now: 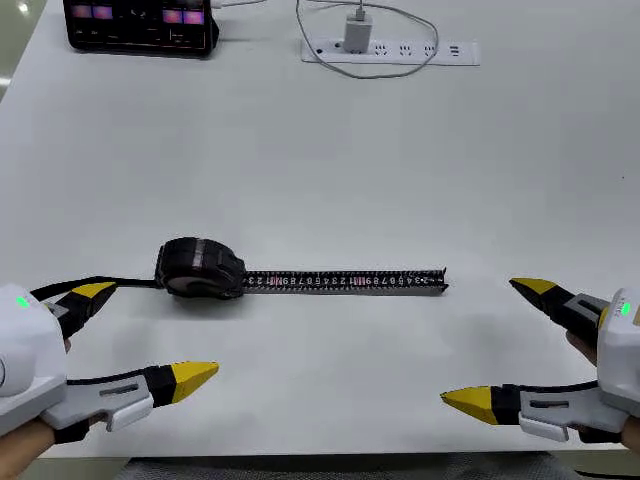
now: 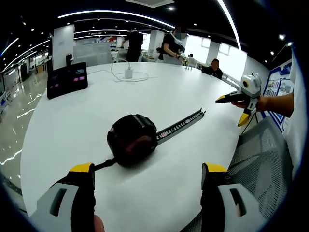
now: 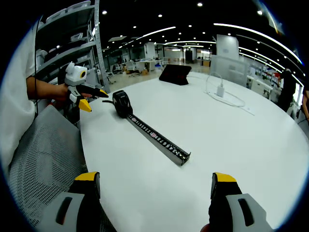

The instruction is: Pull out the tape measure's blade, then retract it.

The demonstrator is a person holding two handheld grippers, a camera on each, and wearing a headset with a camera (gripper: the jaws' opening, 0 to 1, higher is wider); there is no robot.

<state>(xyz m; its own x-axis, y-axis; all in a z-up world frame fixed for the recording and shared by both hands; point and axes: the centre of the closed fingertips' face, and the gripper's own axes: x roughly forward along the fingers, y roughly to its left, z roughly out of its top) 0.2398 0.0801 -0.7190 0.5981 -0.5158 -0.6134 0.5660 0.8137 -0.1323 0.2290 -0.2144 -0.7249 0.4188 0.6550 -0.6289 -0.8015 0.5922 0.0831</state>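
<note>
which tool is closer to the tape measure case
The left tool, open just beside the black case; the right tool, also open, sits beyond the far tip of the extended blade.

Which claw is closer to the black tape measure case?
Left. The left claw is open just beside the case; the right claw is open past the far tip of the blade.

1. The tape measure (image 1: 200, 268) lies on the desk (image 1: 320, 160), left of centre, with its blade (image 1: 345, 281) stretched out to the right.
2. The left tool (image 1: 160, 330) is near the tape measure, in front of it. The right tool (image 1: 478, 340) is past the blade's tip, apart from it.
3. Far behind stand a tablet (image 1: 140, 25) at left and a power strip (image 1: 400, 50) to its right.
</note>
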